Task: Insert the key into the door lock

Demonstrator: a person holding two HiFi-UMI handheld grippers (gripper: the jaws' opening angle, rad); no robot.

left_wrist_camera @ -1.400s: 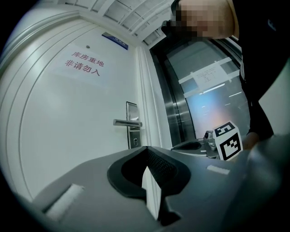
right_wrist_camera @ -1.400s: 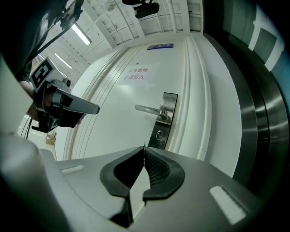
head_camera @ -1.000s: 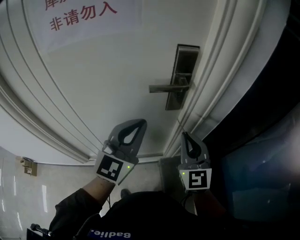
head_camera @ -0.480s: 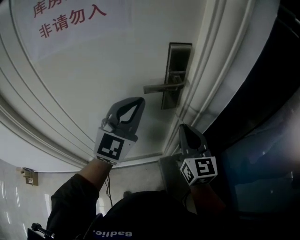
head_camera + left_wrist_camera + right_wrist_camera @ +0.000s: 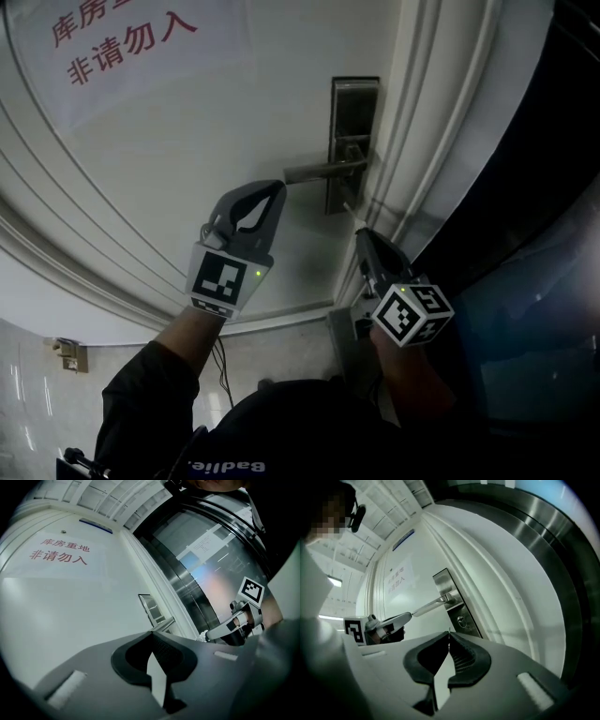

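— White door (image 5: 187, 141) fills the background. Where is the key (image 5: 449, 631)?
— Clamped in the right tongs (image 5: 360, 236), just below the lock plate (image 5: 354, 112). The left tongs (image 5: 277, 187) are together, empty, left of that plate.

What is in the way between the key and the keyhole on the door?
Nothing that I can see. The key, pinched in the right gripper, points at the keyhole with open space between. The door handle sits above it, and the left gripper is off by the handle's end.
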